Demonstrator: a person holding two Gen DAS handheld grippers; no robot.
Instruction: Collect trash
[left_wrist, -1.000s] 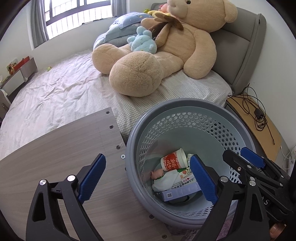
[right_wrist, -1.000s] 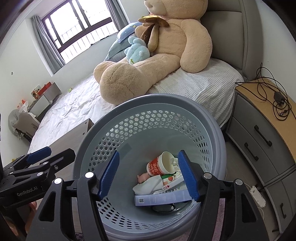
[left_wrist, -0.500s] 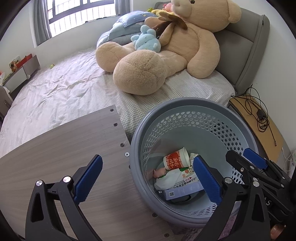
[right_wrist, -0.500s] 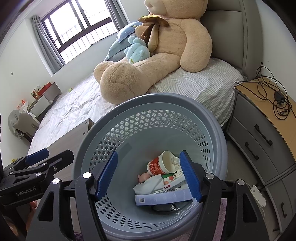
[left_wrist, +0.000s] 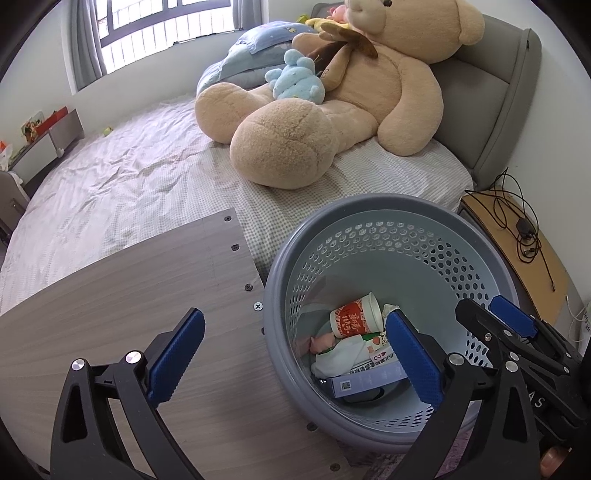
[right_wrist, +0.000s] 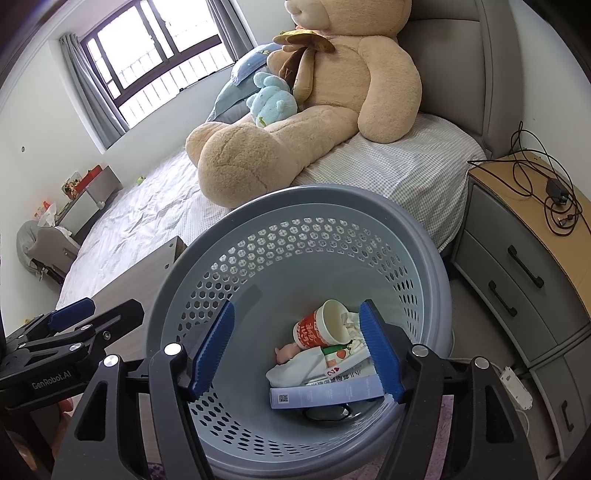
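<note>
A grey perforated basket stands beside the bed. Inside lie a red-and-white paper cup, a blue flat box, white crumpled wrappers and a small pink item. My left gripper is open and empty, over the wooden board's edge and the basket's left rim. My right gripper is open and empty above the basket's mouth; it also shows in the left wrist view.
A wooden board lies left of the basket. The bed carries a big teddy bear and a small blue plush. A nightstand with cables stands to the right. A power strip lies on the floor.
My left gripper has drawn back and slightly left, so the basket sits further right in its view. The right gripper has barely moved. The trash in the basket has not shifted.
</note>
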